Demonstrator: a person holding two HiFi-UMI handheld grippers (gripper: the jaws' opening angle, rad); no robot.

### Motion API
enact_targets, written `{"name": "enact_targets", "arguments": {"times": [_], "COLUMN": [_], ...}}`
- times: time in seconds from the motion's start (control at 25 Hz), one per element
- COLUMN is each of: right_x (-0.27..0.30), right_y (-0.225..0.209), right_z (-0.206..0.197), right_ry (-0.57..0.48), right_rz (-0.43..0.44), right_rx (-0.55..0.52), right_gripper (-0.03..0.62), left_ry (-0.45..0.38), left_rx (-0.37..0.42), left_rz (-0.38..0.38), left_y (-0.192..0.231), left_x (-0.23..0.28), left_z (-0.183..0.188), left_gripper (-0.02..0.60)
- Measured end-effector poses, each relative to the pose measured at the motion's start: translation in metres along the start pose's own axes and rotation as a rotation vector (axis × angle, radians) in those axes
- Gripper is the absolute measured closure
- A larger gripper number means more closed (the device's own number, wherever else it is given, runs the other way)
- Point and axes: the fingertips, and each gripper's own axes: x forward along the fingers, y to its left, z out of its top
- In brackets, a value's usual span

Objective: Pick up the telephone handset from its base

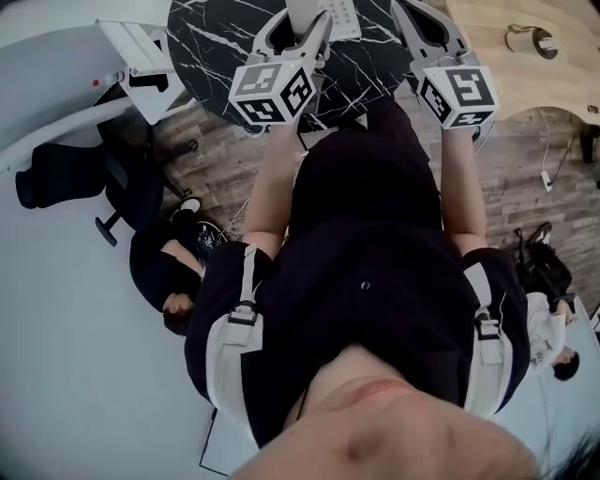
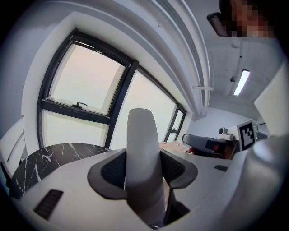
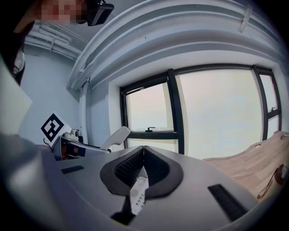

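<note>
Left gripper view shows the handset [image 2: 141, 135] standing upright in the left tongs [image 2: 143, 170]. It is a smooth, pale grey bar with a rounded top and a matt plastic sheen. The tongs are clamped on its two flanks, and their dark, finely ribbed pads [image 2: 113, 171] sit in broad grey shells that stand fairly wide around it. Behind it are tall windows in black frames, and low on the left is the round desk [image 2: 49, 155], a black slab with thin white marble veins. In the right gripper view the right tongs [image 3: 143, 153] are pressed together at the tips, their ribbed pads meeting along one straight seam. A slim white piece with small buttons [image 3: 139, 196] shows in the slot below that seam; whether the pads touch it cannot be told. In the head view both tongs reach over the near edge of the desk. Each carries a cube with square black-and-white markers, and the white keypad of the base [image 1: 342, 14] lies on the marble between them at the top edge. A pale wooden desk [image 1: 562, 84] with a curved edge stands at the far right.
</note>
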Motion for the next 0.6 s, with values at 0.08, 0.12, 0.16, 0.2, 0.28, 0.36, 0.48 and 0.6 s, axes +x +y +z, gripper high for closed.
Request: {"name": "enact_targets", "arguments": {"times": [0.08, 0.12, 0.16, 0.2, 0.28, 0.36, 0.48, 0.6], "right_x": [-0.001, -0.002, -0.002, -0.002, -0.003, -0.003, -0.004, -0.003], "right_y": [0.003, 0.005, 0.006, 0.008, 0.011, 0.014, 0.019, 0.023], "right_z": [0.007, 0.01, 0.013, 0.016, 0.022, 0.027, 0.033, 0.04], "right_ry": [-0.016, -0.024, -0.031, -0.038, -0.05, -0.061, -0.074, -0.088], "right_rz": [0.001, 0.002, 0.004, 0.007, 0.013, 0.019, 0.03, 0.042], "right_rx": [-0.007, -0.012, -0.017, -0.021, -0.03, -0.039, -0.048, -0.055], "right_gripper": [0.563, 0.565, 0.565, 0.565, 0.565, 0.565, 0.565, 0.565], "left_ry": [-0.02, -0.03, -0.04, -0.05, -0.067, -0.084, -0.107, -0.127], "left_rx": [0.005, 0.005, 0.004, 0.003, 0.003, 0.004, 0.009, 0.013], "left_rz": [-0.014, -0.021, -0.029, -0.035, -0.046, -0.056, -0.066, -0.076], "left_y": [-0.003, -0.005, -0.006, -0.007, -0.01, -0.013, -0.016, -0.017], "left_x": [-0.008, -0.011, -0.014, -0.017, -0.023, -0.03, -0.04, -0.049], "left_z": [0.01, 0.015, 0.019, 0.023, 0.029, 0.035, 0.043, 0.051], "left_gripper": [0.359, 0.359, 0.359, 0.359, 0.359, 0.359, 0.359, 0.359]}}
